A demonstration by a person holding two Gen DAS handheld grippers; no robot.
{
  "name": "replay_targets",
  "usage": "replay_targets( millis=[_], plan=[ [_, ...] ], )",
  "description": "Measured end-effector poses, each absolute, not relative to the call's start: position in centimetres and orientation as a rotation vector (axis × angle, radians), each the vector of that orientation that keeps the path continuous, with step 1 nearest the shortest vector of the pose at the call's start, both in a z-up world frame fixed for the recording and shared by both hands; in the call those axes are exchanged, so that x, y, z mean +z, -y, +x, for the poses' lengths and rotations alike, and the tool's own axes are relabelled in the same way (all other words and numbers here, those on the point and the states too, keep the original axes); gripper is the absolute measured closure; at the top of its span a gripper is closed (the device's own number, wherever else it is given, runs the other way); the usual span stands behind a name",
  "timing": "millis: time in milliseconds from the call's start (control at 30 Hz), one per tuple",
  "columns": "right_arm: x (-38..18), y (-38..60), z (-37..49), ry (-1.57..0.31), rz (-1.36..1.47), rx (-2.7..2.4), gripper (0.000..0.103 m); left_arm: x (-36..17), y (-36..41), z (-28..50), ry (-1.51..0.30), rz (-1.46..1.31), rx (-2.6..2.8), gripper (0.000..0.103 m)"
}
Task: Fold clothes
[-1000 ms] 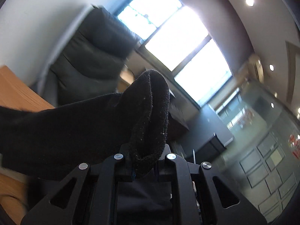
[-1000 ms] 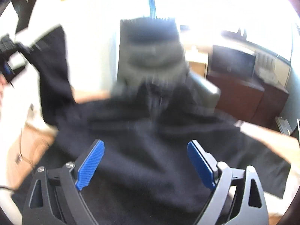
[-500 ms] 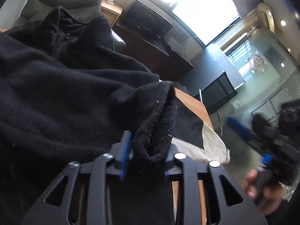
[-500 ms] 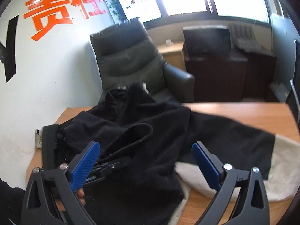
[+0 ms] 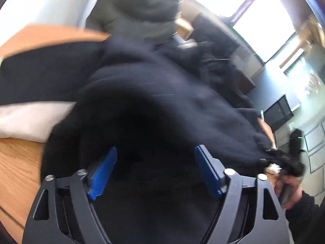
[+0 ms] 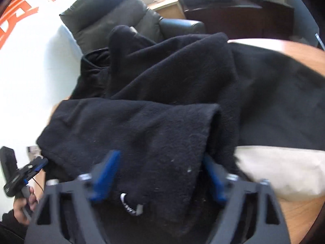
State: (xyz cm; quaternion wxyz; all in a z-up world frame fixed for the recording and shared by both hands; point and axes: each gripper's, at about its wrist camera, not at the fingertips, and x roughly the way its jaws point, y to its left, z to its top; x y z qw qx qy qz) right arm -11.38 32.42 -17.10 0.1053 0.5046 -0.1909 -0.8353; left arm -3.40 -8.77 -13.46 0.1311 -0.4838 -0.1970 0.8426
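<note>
Fleece [image 6: 162,93] lay bunched on the table [image 6: 300,207], folded edge running crosswise just ahead of both grippers. Left gripper [image 5: 156,172] and right gripper [image 6: 162,174] both stood spread wide, holding nothing; right sat nearer the fold.

Wooden table [image 6: 300,209], green armchair [image 6: 113,14]
</note>
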Motion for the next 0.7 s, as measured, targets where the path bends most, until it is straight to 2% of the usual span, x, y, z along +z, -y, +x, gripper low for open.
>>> replay_targets(
  millis=[33, 167, 200, 233, 333, 400, 467, 567, 600, 633, 700],
  plan=[
    [-16.1, -32.4, -11.2, 0.553, 1.475, -2.472, 0.092, -14.1, 9.4, -3.7, 0.576, -1.404, 2.427, 0.049],
    [-7.4, -30.3, -9.2, 0.38, 1.152, -2.566, 0.095, -14.3, 11.0, -4.4, 0.586, -1.342, 2.413, 0.057],
    [-5.7, -30.2, -8.5, 0.361, 1.08, -2.59, 0.095, -14.5, 11.5, -4.5, 0.611, -1.341, 2.413, 0.064],
    [-5.1, -30.7, -8.2, 0.365, 1.056, -2.614, 0.095, -14.6, 12.0, -4.6, 0.636, -1.339, 2.412, 0.079],
    [-9.1, -34.5, -8.4, 0.459, 1.23, -2.641, 0.095, -14.7, 13.9, -4.7, 0.659, -1.335, 2.447, 0.1],
    [-14.0, -36.6, -8.6, 0.456, 1.464, -2.593, 0.095, -15.3, 14.5, -4.7, 0.627, -1.35, 2.429, 0.1],
    [-16.7, -36.5, -8.2, 0.385, 1.562, -2.532, 0.094, -15.7, 14.9, -4.6, 0.588, -1.364, 2.414, 0.1],
    [-16.2, -35.8, -7.9, 0.275, 1.546, -2.553, 0.09, -14.8, 14.5, -3.8, 0.431, -1.387, 2.441, 0.1],
    [-16.0, -35.7, -7.9, 0.238, 1.554, -2.557, 0.082, -14.3, 14.4, -3.4, 0.386, -1.394, 2.447, 0.099],
    [-15.6, -35.6, -7.9, 0.191, 1.564, -2.561, 0.077, -13.1, 14.7, -2.6, 0.362, -1.378, 2.445, 0.085],
    [-14.0, -35.3, -7.2, 0.081, 1.54, -2.57, 0.059, -10.7, 15.1, -1.1, 0.317, -1.342, 2.44, 0.078]
  ],
)
